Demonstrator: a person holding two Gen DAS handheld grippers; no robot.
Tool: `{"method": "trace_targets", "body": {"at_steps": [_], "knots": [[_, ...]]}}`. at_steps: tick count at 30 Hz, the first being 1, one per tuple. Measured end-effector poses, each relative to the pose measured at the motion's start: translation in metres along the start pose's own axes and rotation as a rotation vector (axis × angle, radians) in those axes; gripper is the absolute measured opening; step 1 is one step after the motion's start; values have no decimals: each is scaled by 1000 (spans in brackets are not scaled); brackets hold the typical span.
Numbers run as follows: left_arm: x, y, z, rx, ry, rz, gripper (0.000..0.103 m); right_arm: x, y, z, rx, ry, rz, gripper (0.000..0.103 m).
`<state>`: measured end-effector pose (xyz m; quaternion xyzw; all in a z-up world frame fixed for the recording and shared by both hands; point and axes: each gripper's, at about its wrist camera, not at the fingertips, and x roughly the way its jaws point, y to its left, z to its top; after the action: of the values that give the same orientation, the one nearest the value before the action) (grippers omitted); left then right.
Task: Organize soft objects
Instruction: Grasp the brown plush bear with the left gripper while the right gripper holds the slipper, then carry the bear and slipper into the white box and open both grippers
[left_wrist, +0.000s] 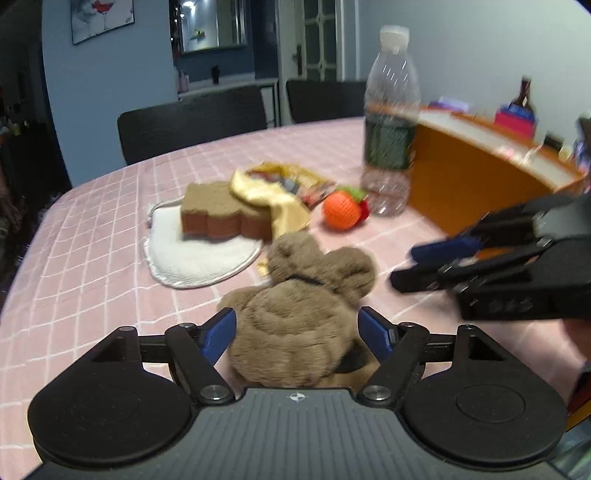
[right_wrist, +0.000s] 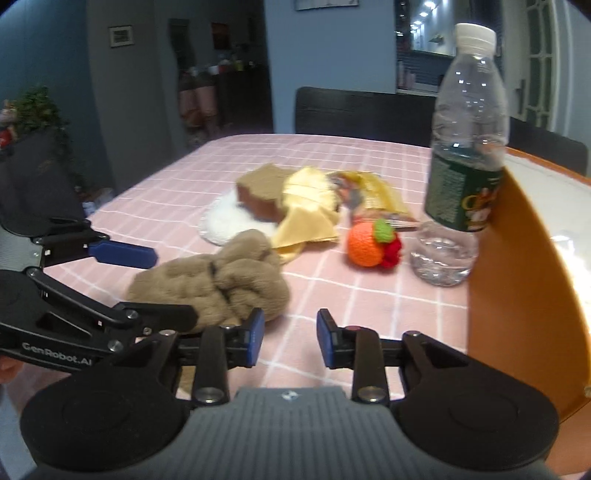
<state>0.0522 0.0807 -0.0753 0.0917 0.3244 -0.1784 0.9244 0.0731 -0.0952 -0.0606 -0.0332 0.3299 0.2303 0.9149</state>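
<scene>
A pink checked tablecloth (left_wrist: 92, 236) covers the table. At the right stands an orange bin (right_wrist: 517, 280); only the right wrist view looks in over its wall, showing a pale inside whose contents I cannot make out. Beside it stands a water bottle (right_wrist: 465, 155). The brown plush toy (left_wrist: 299, 314) lies near, long axis running near to far, ears far. The left gripper (left_wrist: 297, 330) straddles it, jaws wide apart, seemingly not pressing. The right gripper (right_wrist: 290, 339) hangs part-open over bare cloth. Farther off lie a sponge (left_wrist: 218, 214) and an orange knitted ball (left_wrist: 341, 210).
</scene>
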Motion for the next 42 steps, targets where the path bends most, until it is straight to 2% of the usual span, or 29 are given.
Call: {"method": "trace_targets", "body": {"at_steps": [2, 5, 9, 12, 15, 18, 22, 27, 30, 35, 38, 42], "knots": [[6, -1, -2, 48, 27, 29, 92, 2, -5, 0, 15, -6, -4, 42], [12, 0, -7, 106, 35, -1, 92, 6, -8, -2, 25, -2, -12, 43], [26, -3, -10, 131, 30, -3, 92, 14, -10, 1, 40, 1, -22, 45], [29, 0, -10, 89, 13, -22, 77, 15, -9, 3, 38, -7, -46, 53], [31, 3, -11, 28, 25, -35, 69, 19, -11, 7, 46, -27, -80, 58], [28, 2, -10, -7, 20, -12, 58, 26, -13, 13, 68, -62, -122, 59], [18, 5, -4, -97, -8, 46, 57, 38, -9, 23, 37, -120, -209, 59], [7, 18, 7, -178, -60, 106, 57, 63, -2, 36, -39, -133, -296, 59], [9, 25, 9, -202, -64, 100, 57, 79, -1, 40, -74, -123, -341, 59], [13, 30, 8, -231, -55, 92, 57, 96, -3, 41, -86, -77, -366, 58], [12, 30, 7, -242, -60, 74, 57, 98, -1, 41, -101, -79, -390, 49], [15, 29, 6, -258, -56, 65, 57, 90, -2, 40, -97, -85, -370, 45]]}}
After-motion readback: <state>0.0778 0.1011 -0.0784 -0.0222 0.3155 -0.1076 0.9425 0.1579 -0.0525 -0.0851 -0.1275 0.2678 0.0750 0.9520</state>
